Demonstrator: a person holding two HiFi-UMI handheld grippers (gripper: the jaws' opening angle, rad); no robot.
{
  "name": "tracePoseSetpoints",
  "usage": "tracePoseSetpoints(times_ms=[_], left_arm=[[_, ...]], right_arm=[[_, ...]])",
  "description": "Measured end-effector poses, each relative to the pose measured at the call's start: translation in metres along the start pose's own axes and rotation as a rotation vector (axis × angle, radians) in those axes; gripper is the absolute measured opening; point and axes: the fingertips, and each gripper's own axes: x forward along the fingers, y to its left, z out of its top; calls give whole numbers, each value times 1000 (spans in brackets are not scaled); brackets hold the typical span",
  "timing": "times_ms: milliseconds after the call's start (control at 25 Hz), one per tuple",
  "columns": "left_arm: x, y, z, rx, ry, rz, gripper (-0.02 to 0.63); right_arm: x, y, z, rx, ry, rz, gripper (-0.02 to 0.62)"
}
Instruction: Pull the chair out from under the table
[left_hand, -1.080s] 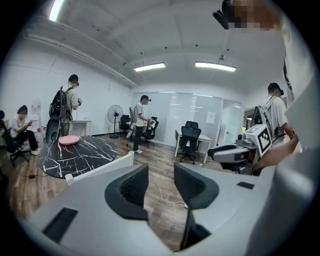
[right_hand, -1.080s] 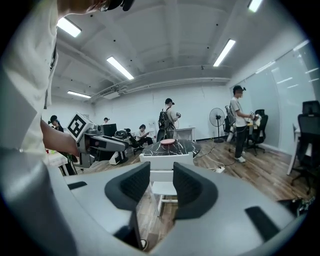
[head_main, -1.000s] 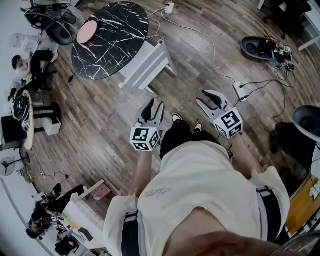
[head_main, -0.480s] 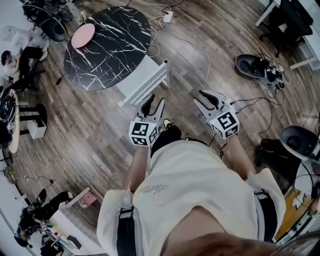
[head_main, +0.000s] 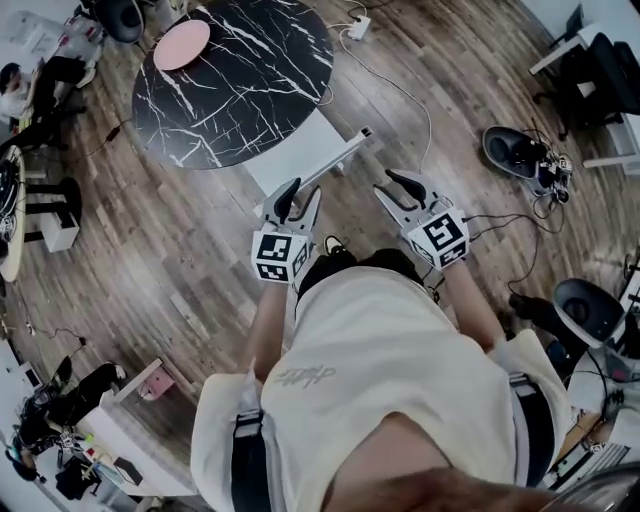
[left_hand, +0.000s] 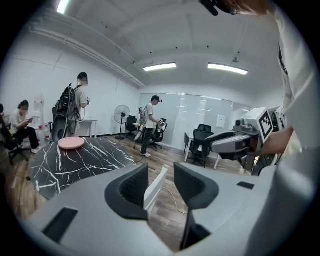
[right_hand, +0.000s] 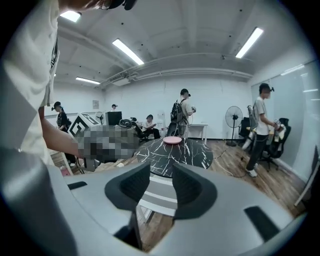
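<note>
A white slatted chair (head_main: 300, 165) is tucked partly under the round black marble table (head_main: 240, 80); its backrest edge faces me. My left gripper (head_main: 294, 200) hovers just short of the backrest's near left end, jaws open and empty. My right gripper (head_main: 392, 190) is open too, a little right of the backrest's right end. In the left gripper view the chair back (left_hand: 156, 186) shows edge-on through the open left gripper (left_hand: 160, 186). In the right gripper view the chair's slats (right_hand: 159, 196) lie between the open jaws of the right gripper (right_hand: 161, 186), with the table (right_hand: 175, 152) behind.
A pink plate (head_main: 181, 45) lies on the table. White cables and a power strip (head_main: 359, 26) run over the wood floor to the right. Office chair bases (head_main: 520, 155) stand at right. Several people (right_hand: 182, 117) are farther back in the room.
I have stepped closer to the table and chair; both grippers moved forward toward the chair's backrest. Both stay open.
</note>
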Motion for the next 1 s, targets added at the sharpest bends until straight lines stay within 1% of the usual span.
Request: tracePoseSetpoints(times_ms=[120, 360, 480, 600, 720, 840, 920, 1000], left_arm=[[-2, 9, -4, -21, 9, 29, 172], [-4, 24, -11, -17, 46, 93, 172], [-2, 34, -17, -44, 67, 130, 172], [2, 45, -21, -52, 112, 185, 172], [12, 44, -23, -35, 170, 196, 172], [19, 48, -30, -28, 232, 199, 173], [22, 53, -35, 18, 284, 214, 173], [27, 56, -45, 86, 355, 216, 173]], right_arm=[[17, 6, 6, -40, 28, 60, 148], [55, 11, 10, -116, 64, 191, 149], [77, 12, 14, -195, 93, 269, 147], [98, 14, 18, -281, 111, 377, 149], [114, 13, 19, -348, 132, 483, 149], [131, 14, 13, -405, 157, 569, 149], [139, 17, 9, -440, 170, 631, 149], [145, 21, 3, -472, 192, 694, 149]])
